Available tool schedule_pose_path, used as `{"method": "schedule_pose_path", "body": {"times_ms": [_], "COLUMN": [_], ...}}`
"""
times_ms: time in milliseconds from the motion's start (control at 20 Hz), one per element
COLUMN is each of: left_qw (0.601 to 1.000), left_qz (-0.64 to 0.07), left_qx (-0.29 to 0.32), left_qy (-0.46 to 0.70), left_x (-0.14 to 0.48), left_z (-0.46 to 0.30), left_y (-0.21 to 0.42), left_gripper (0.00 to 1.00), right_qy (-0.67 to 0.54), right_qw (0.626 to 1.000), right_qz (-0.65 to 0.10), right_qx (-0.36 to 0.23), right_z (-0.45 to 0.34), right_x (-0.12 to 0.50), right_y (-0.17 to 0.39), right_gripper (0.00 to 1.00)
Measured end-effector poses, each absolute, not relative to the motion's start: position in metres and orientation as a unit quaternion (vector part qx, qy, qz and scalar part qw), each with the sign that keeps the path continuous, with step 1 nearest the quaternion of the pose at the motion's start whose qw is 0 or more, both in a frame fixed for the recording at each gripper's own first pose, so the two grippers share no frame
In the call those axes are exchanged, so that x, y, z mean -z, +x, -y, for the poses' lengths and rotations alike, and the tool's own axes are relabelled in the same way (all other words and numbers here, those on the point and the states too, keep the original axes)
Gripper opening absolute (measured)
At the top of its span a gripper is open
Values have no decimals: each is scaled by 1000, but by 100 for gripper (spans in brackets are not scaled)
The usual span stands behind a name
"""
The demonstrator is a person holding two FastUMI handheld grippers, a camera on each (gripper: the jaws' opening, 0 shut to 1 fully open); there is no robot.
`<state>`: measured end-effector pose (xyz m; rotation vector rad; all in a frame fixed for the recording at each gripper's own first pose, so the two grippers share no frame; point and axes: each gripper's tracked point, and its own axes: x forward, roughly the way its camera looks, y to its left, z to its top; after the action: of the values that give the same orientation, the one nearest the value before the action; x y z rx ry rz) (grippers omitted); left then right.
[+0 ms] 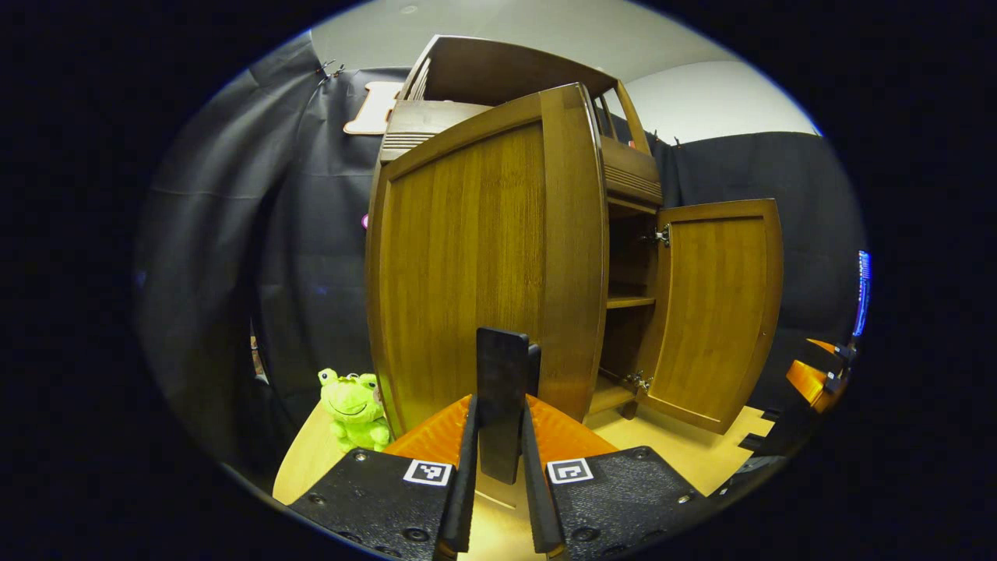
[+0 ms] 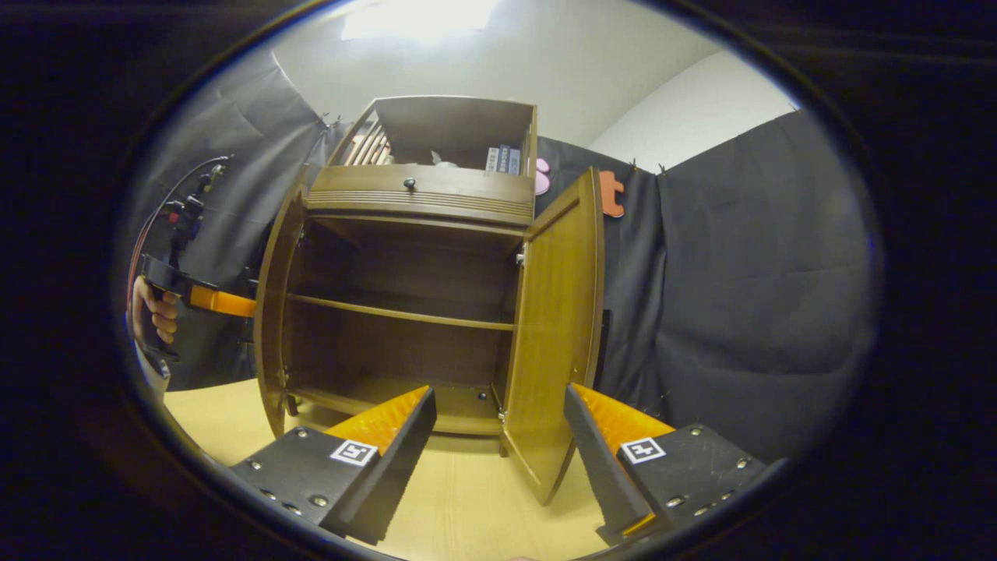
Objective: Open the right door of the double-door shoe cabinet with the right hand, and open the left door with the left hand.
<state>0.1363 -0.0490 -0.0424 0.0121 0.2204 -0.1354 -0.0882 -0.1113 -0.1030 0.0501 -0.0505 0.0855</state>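
Left gripper view looks along the left gripper (image 1: 499, 467), whose fingers are drawn narrow onto the dark handle (image 1: 502, 397) of the left door (image 1: 475, 265) of the shoe cabinet (image 1: 623, 179). Both fingers press the handle's sides, most likely because the grip has to carry a pull along the hinge arc. That door stands swung well out from the cabinet front, its face filling the space ahead of the fingers. Beyond the cabinet's open interior, the right door (image 1: 716, 312) hangs open on its hinges, turned away from the opening. A green frog plush (image 1: 354, 409) sits on the tabletop (image 1: 685, 452) just beside the left door's lower edge, on the side away from the cabinet opening; a wider swing could brush it.

In the right gripper view the right gripper (image 2: 498, 444) hangs in front of the cabinet with its fingers spread wide and nothing between them. The right door's lower corner sits between the fingers, touching neither as far as I can tell, so I judge this hand's part is done and it is simply clear of the door. The shelf (image 2: 397, 313) inside the cabinet is bare. At the cabinet's far side a hand (image 2: 152, 312) holds the other gripper against the left door's outer edge.
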Motion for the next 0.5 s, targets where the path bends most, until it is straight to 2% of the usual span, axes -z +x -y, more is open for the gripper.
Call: {"method": "schedule_pose_path", "body": {"times_ms": [500], "left_qw": [992], "left_qz": [-116], "left_qx": [49], "left_qy": [7], "left_x": [50], "left_z": [46], "left_y": [137], "left_gripper": [31], "right_qy": [30], "right_qw": [999], "right_qz": [24], "right_qx": [-23], "right_z": [126], "right_x": [105], "right_y": [-91], "right_gripper": [98]}}
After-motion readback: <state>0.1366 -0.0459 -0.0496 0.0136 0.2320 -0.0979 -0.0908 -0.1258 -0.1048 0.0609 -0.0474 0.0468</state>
